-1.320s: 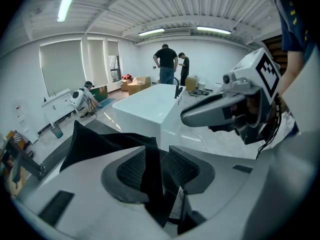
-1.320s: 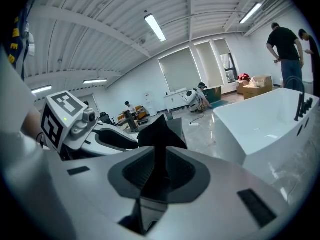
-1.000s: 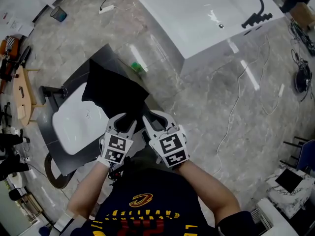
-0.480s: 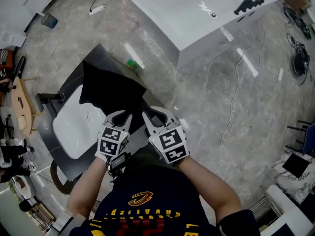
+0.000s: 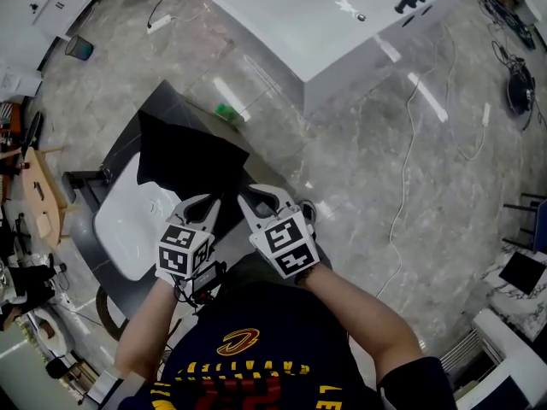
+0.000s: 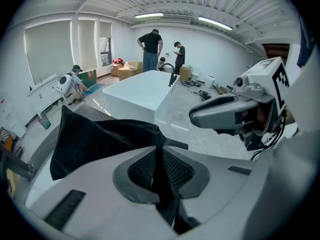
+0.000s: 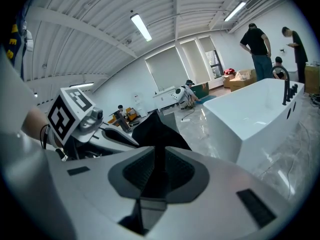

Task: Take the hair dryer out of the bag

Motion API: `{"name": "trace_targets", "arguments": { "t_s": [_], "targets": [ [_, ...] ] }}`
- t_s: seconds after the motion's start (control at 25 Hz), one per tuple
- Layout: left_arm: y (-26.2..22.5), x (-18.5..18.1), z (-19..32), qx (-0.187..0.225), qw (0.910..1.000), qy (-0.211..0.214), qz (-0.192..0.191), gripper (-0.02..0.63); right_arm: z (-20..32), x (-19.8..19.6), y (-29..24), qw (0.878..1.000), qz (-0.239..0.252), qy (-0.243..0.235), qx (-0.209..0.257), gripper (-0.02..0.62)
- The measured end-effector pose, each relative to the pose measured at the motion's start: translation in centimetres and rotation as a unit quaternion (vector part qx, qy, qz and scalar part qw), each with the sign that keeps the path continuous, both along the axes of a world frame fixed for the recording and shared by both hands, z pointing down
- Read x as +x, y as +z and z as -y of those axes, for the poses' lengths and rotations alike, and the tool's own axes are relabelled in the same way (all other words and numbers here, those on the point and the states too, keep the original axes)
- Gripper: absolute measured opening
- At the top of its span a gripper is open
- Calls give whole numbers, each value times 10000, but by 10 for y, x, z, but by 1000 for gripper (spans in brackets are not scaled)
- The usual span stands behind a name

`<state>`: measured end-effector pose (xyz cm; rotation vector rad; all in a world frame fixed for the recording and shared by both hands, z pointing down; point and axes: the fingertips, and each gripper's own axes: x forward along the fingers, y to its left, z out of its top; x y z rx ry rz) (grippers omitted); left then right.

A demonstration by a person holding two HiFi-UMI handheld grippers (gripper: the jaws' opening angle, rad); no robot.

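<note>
Head view: both tools are out in front of the person, side by side at the near edge of the black bag (image 5: 192, 156).
Left hand-held gripper (image 5: 203, 203): its jaws have just been closing, and they're now nipped on a fold of the black cloth, which sits squeezed between the pads (image 6: 142, 170).
Right hand-held gripper (image 5: 259, 200): clamped on the same edge just beside the left one, with dark fabric running up through its jaws.
Bag: it's spread over the dark counter (image 5: 167, 101), and its near part hangs over the white basin (image 5: 128, 229).
Hair dryer: not in sight. I take it to be inside the bag, but I can't make out any bulge.
Lie of the bag: it stretches straight away from both grippers, up and left in the head view. Its long axis roughly follows the line they point along.
Nearer hand: neither, since both are already on the cloth, level with each other.
What the next move turns on: I'd say the pinched edge is the mouth. To reach the dryer, one gripper would have to let go and go in along that axis while the other holds.
Background: a white bathtub (image 5: 316, 15) stands well beyond the counter.
</note>
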<state>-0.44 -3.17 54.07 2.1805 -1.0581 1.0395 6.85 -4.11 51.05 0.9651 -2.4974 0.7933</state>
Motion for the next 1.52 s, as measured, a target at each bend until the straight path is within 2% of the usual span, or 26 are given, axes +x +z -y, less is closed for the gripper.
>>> {"name": "trace_targets", "arguments": {
  "t_s": [0.08,0.48,0.68,0.8,1.16,1.4,1.52],
  "targets": [
    [-10,-1,4,72,9999,-85,-79,26,-2,0,1,10000,0,-53,-20,63],
    [-46,-20,33,472,9979,-400,-174,15,-7,-18,9,9992,-38,-385,-90,63],
    [-58,-27,48,631,9966,-508,-163,14,-7,-37,14,9979,-11,-590,-277,63],
    [-63,-34,59,735,9955,-587,-149,14,0,-57,15,9967,19,-778,-222,64],
    [-65,-61,80,890,9927,-820,11,13,20,-91,23,9915,-576,-1158,-101,66],
    [-67,-63,71,848,9930,-798,-212,14,38,-108,38,9872,-863,-1329,-175,80],
    [-69,-59,65,773,9937,-725,-359,14,38,-115,46,9822,-1023,-1556,-226,125]
  ]
}}
